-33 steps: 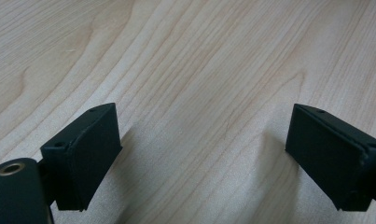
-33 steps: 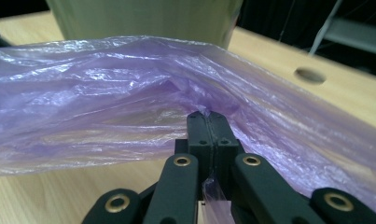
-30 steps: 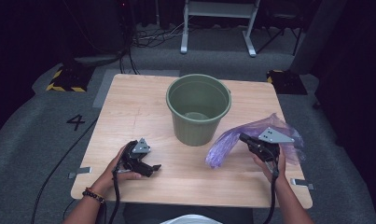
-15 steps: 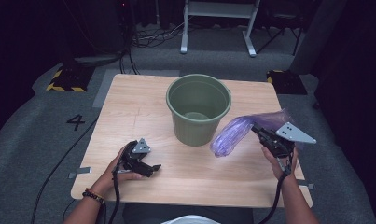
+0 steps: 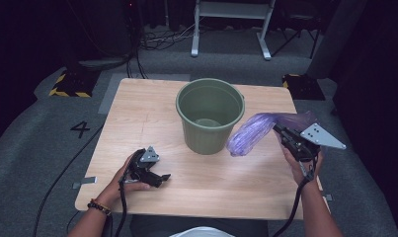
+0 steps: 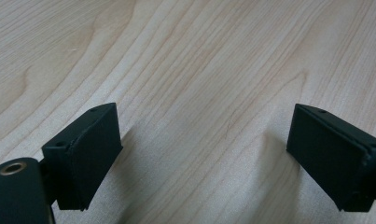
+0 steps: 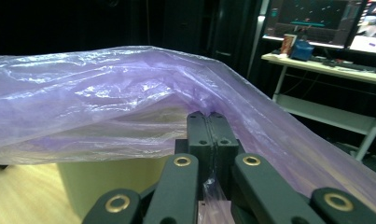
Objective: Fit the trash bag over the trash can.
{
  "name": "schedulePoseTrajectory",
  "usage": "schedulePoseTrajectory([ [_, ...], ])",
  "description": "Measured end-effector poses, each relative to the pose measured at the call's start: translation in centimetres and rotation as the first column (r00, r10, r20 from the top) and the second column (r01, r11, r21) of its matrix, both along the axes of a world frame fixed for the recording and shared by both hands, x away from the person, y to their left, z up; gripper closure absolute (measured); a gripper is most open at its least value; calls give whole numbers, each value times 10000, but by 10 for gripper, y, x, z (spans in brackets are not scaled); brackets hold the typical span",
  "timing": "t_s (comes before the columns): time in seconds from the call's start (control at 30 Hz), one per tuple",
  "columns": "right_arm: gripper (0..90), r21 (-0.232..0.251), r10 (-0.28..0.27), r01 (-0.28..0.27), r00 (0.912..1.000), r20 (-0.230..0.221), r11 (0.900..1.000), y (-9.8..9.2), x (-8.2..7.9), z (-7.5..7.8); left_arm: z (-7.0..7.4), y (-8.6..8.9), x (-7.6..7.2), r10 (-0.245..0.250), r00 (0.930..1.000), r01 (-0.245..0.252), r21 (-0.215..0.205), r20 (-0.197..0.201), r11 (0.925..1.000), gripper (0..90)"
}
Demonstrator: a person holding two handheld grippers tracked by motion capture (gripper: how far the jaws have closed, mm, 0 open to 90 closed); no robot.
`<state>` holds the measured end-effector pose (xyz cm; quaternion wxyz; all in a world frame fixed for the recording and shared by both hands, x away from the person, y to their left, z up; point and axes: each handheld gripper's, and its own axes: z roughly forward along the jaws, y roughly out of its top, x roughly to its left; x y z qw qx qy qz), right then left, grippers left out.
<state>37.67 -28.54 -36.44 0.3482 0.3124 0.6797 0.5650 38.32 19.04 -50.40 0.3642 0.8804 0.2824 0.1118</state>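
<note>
1. Purple translucent plastic bag (image 5: 253, 132): in the high view we see it higher than a second ago, clear of the light wooden table (image 5: 137, 113) and stretched out just right of the round olive-green plastic bucket (image 5: 210, 116).
2. Right gripper (image 5: 284, 136) has come up with it and shifted a bit to the right; jaws clenched on a pinch of the film. In the right gripper view (image 7: 207, 125) the pads meet with plastic caught between them.
3. Left gripper (image 5: 159, 177) hasn't moved: it rests on the table near the front edge, jaws released and wide apart, bare wood grain between them in the left gripper view (image 6: 204, 154).
4. Our read: the bag is picked up and on its way to the bucket, likely as a liner. Mouth isn't opened yet, and nothing is over the rim yet.
5. Orientation: long axis runs roughly level, from the pinch at the right toward the bucket at the left, drooping slightly. Free end points at the bucket wall, below the rim, near or touching; we can't tell which.
6. Which end is the bag's mouth we can't tell.
</note>
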Motion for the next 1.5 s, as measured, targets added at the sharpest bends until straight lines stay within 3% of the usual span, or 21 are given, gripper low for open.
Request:
schedulePoseTrajectory([
  [0.37, 900, 63, -605, 603, 9976, 334, 9982, 10, 14, 11, 3, 4, 0, -13, 9999, 10, -237, -133, 9997, 157],
  [0.6, 900, -188, -699, 708, 9965, 465, 9973, 22, 21, 16, 20, 6, -5, 24, 9986, 16, -757, 528, 9971, 158],
  [0.67, 900, -440, -793, 820, 9950, 613, 9957, 30, 23, 19, 31, 10, -8, 157, 9952, -65, -948, 967, 9955, 158],
  [0.77, 900, -492, -812, 846, 9945, 667, 9952, 34, 26, 21, 41, 13, -10, 193, 9927, -50, -1197, 1189, 9928, 158],
  [0.93, 900, -883, -920, 987, 9927, 774, 9912, 47, 31, 23, 69, 14, -13, 202, 9813, 114, -1621, 1914, 9867, 157],
  [0.97, 900, -1074, -1045, 1134, 9908, 856, 9877, 51, 34, 24, 81, 13, -13, 196, 9762, 193, -1763, 2161, 9842, 158],
  [1.2, 900, -1317, -1458, 1580, 9845, 973, 9786, 61, 43, 27, 110, 5, -14, 25, 9615, 558, -2040, 2749, 9774, 157],
  [1.33, 900, -1454, -1578, 1710, 9826, 977, 9745, 67, 48, 28, 132, -3, -12, -87, 9487, 814, -2175, 3162, 9727, 158],
  [1.43, 900, -1593, -1667, 1808, 9811, 979, 9705, 73, 50, 27, 155, -14, -7, -148, 9353, 1088, -2474, 3536, 9628, 159],
  [1.47, 900, -1646, -1710, 1858, 9802, 997, 9687, 75, 51, 27, 155, -14, -7, -148, 9353, 1088, -2474, 3536, 9628, 159],
  [1.5, 900, -1685, -1753, 1905, 9793, 1009, 9671, 77, 51, 26, 165, -23, -4, -197, 9281, 1190, -2459, 3718, 9620, 159],
])
